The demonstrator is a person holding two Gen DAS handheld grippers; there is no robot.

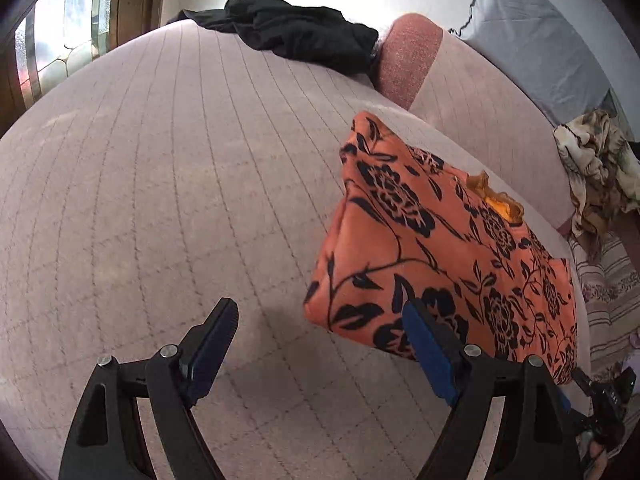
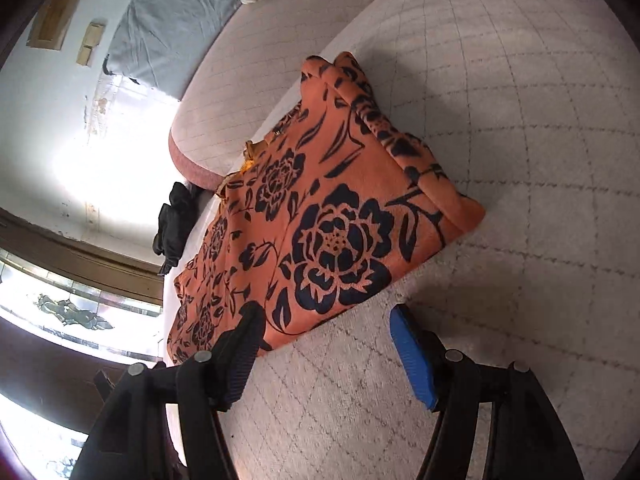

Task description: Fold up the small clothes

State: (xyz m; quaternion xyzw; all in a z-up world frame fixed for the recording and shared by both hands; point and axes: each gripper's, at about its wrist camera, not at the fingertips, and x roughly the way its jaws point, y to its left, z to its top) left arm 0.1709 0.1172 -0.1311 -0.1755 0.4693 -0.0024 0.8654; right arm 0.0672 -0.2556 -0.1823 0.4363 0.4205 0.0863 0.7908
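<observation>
A folded orange garment with a dark floral print (image 1: pixel 440 248) (image 2: pixel 332 216) lies on the quilted pale bedcover (image 1: pixel 160 200) (image 2: pixel 520 160). My left gripper (image 1: pixel 320 312) hovers open at the garment's near left corner. Its right finger crosses in front of the cloth's edge, and no cloth is pinched between the pads. My right gripper (image 2: pixel 326 316) stands open at the garment's other near edge, with the left finger over the cloth and the blue-padded right finger (image 2: pixel 412 356) over bare bedcover. Neither gripper holds anything.
A crumpled black garment (image 1: pixel 296 36) (image 2: pixel 174 228) lies at the bed's far edge beside a pink cushion (image 1: pixel 408 60). A beige patterned cloth (image 1: pixel 596 168) is heaped past the garment. A grey sheet (image 1: pixel 532 40) (image 2: pixel 172 24) hangs on the wall, and a glazed door (image 1: pixel 52 52) stands beyond the bed.
</observation>
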